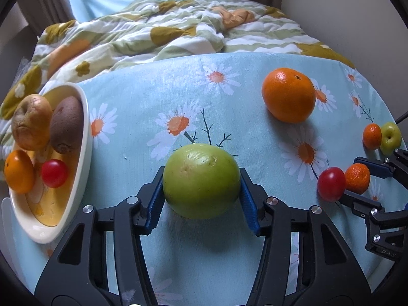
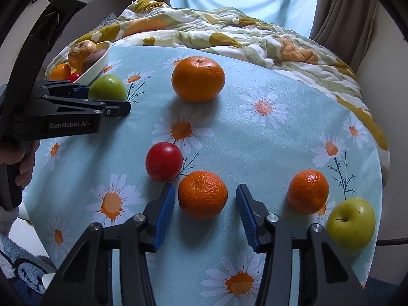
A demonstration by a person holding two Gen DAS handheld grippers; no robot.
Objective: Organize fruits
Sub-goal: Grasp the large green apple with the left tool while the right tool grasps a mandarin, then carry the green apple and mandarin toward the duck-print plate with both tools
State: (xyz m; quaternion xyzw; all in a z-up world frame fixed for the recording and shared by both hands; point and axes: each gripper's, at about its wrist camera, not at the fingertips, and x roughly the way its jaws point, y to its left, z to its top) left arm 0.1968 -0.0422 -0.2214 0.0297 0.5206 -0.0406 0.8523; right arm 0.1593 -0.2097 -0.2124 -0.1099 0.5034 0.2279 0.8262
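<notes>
My left gripper [image 1: 201,191] is shut on a large green apple [image 1: 201,179] resting on the daisy tablecloth; both blue pads touch its sides. The apple also shows in the right wrist view [image 2: 108,88]. An oval cream bowl [image 1: 84,153] at the left holds a kiwi, a brownish fruit, an orange and a red tomato. My right gripper [image 2: 205,204] is open around a small tangerine [image 2: 202,195], pads apart from it. A red tomato [image 2: 164,161] lies just left of that tangerine.
A big orange [image 2: 198,78] sits mid-table. A second tangerine [image 2: 308,191] and a small green apple [image 2: 351,225] lie near the right table edge. A rumpled quilt [image 2: 229,33] lies beyond the table's far edge.
</notes>
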